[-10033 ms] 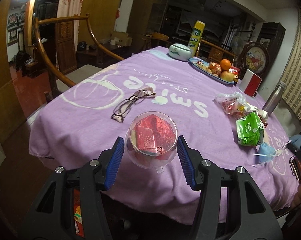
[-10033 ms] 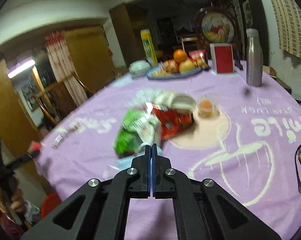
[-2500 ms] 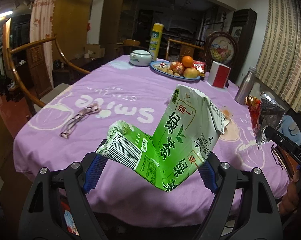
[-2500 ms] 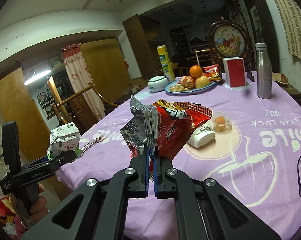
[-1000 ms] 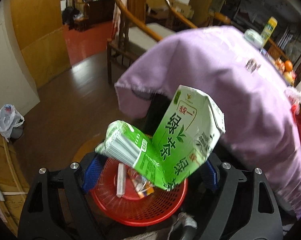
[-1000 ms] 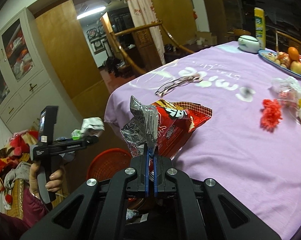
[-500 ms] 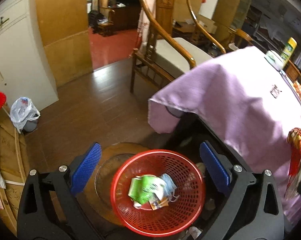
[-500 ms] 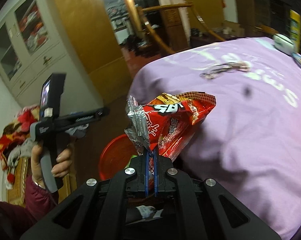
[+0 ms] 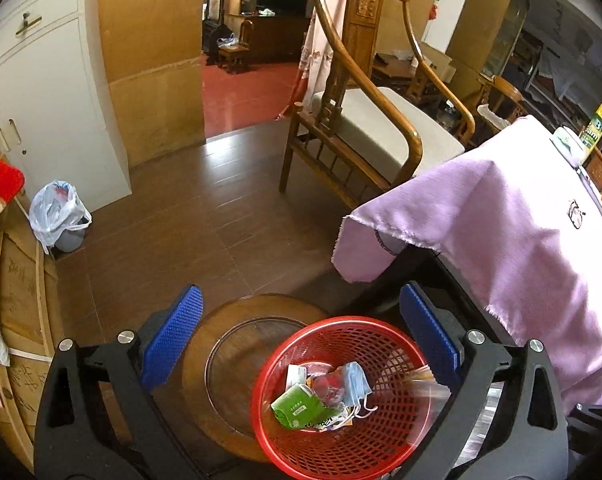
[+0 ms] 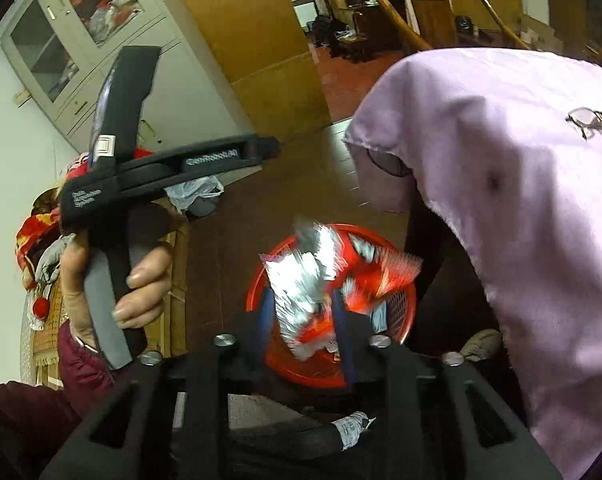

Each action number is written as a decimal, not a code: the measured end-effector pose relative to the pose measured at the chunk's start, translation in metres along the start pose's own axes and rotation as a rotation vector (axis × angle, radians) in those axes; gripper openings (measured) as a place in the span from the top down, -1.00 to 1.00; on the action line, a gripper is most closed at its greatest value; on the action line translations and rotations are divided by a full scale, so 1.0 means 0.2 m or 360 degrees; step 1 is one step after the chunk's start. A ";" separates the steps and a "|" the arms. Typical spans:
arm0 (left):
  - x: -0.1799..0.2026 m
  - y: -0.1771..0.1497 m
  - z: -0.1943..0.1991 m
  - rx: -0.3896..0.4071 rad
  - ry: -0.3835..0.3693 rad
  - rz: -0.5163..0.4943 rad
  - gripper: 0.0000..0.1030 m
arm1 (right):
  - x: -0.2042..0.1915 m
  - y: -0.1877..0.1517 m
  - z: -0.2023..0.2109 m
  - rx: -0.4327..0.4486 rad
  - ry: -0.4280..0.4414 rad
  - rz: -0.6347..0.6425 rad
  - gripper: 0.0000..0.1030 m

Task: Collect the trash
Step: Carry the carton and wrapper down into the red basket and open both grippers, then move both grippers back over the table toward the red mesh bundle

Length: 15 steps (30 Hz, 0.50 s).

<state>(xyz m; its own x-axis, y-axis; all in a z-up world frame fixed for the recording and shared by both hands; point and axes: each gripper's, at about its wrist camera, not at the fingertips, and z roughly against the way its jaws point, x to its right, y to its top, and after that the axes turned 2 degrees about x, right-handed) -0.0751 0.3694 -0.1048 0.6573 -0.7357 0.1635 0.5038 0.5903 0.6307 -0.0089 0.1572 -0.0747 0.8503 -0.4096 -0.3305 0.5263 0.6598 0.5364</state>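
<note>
Trash lies in the red basket (image 9: 397, 344) on the floor beside the table (image 9: 533, 216): a green carton (image 9: 299, 404) and a blue face mask (image 9: 355, 380), seen from my left wrist between my left tongs (image 9: 301, 334), spread wide and empty. From my right wrist, my right tongs (image 10: 303, 312) stand parted, a blurred red-and-silver snack bag (image 10: 321, 280) between them above the basket (image 10: 401, 308); I cannot tell whether they touch it.
</note>
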 end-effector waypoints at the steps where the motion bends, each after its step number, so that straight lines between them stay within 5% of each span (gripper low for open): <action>1: 0.00 0.00 0.00 0.0000 -0.0003 -0.0003 -0.85 | 0.01 0.00 0.02 0.0010 0.0005 -0.0007 0.39; 10: 0.15 -0.02 0.10 0.0026 -0.0065 -0.0102 -0.85 | 0.12 -0.07 0.32 0.0249 -0.0129 -0.0094 0.37; 15: 0.39 -0.07 0.18 0.0037 -0.0144 -0.0266 -0.85 | 0.24 -0.16 0.54 0.0427 -0.0259 -0.0205 0.12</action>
<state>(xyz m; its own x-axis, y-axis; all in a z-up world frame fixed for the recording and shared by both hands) -0.0513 0.2919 -0.0731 0.5117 -0.8504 0.1221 0.5878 0.4502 0.6722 0.0145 0.0478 -0.0238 0.7539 -0.5884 -0.2922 0.5920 0.4155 0.6906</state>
